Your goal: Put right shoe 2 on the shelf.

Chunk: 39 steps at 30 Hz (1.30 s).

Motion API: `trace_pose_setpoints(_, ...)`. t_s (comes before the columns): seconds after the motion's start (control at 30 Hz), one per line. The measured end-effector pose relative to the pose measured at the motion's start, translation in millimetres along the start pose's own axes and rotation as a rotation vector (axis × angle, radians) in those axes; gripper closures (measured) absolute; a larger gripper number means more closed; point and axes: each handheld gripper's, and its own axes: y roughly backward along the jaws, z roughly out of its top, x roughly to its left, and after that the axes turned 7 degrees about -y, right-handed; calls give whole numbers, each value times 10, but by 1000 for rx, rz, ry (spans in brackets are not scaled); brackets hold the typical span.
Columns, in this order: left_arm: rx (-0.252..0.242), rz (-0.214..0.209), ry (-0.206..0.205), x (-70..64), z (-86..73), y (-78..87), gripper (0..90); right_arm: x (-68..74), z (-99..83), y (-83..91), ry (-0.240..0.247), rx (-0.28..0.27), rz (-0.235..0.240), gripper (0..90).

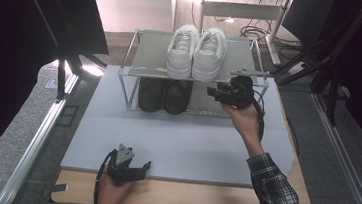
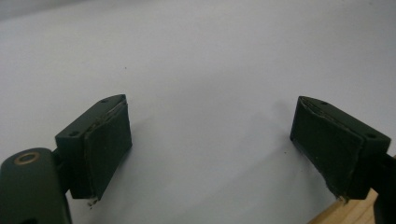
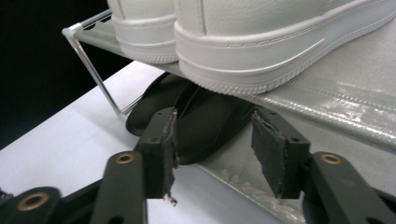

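Note:
A pair of white sneakers (image 1: pixel 195 53) stands on the top shelf of a metal shoe rack (image 1: pixel 148 58). Two black shoes (image 1: pixel 163 95) sit on the lower shelf beneath them. My right gripper (image 1: pixel 213 91) is held at the rack's right front, open and pointing left at the black shoes. In the right gripper view the gripper (image 3: pixel 212 149) has nothing between its pads, with the nearer black shoe (image 3: pixel 205 126) just beyond and the white sneakers (image 3: pixel 261 42) above. My left gripper (image 1: pixel 145 170) rests open near the grey mat's front edge, and the left gripper (image 2: pixel 210 140) is empty.
The rack stands at the back of a grey mat (image 1: pixel 180 142) laid on a wooden table (image 1: pixel 185 198). Black frames and dark panels flank both sides. Cables lie on the floor behind the rack.

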Motion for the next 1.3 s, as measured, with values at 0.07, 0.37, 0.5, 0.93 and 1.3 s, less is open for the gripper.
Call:
trace_pose_setpoints(0.07, 0, 0, 0, 0, 0, 0, 124, 11, -17, 12, 17, 4, -5, 454)
trace_pose_setpoints(0.37, 1, 1, -1, 0, 1, 1, 124, 47, -102, 92, 80, 25, -5, 364)
trace_pose_setpoints(0.5, -1, 0, -1, 1, 1, 0, 124, 57, -149, 146, 105, 34, -3, 328)
trace_pose_setpoints(0.93, 2, 1, -2, 0, 2, 2, 125, 14, -327, 342, 135, 67, 4, 242)
trace_pose_setpoints(1.3, 2, 1, -1, -1, 2, 2, 125, -40, -518, 500, 159, 99, -7, 198)
